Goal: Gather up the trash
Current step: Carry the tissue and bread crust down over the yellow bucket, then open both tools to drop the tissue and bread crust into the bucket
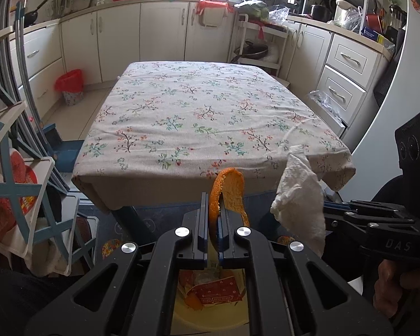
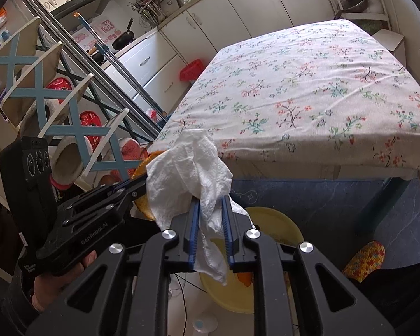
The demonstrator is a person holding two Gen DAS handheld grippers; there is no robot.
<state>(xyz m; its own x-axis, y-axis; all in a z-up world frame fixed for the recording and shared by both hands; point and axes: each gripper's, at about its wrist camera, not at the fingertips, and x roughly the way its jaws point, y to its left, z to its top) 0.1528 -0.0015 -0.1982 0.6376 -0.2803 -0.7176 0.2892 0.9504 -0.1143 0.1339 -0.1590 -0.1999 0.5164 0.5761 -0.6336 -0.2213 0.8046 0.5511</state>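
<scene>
Shoe rack [image 1: 28, 184]: stands at the far left, blue cross-braces and white shelves, slippers on it.
Left gripper [image 1: 216, 215]: fingers pinched tight on an orange peel [image 1: 229, 193], which curls up out of the tips in front of the table edge.
Yellow bin [image 2: 268, 224]: on the floor below both grippers; in the left wrist view a red wrapper [image 1: 215, 294] and other scraps lie inside.
Right gripper [image 2: 211, 221]: blue-padded fingers set narrow with a crumpled white paper towel [image 2: 193, 173] between them; it bunches above the tips and hangs down between the pads over the bin.
Table [image 1: 182, 112]: beyond both grippers, draped in a floral cloth.
Right hand [image 1: 397, 288]: grips the right gripper's handle at the right edge of the left wrist view.
</scene>
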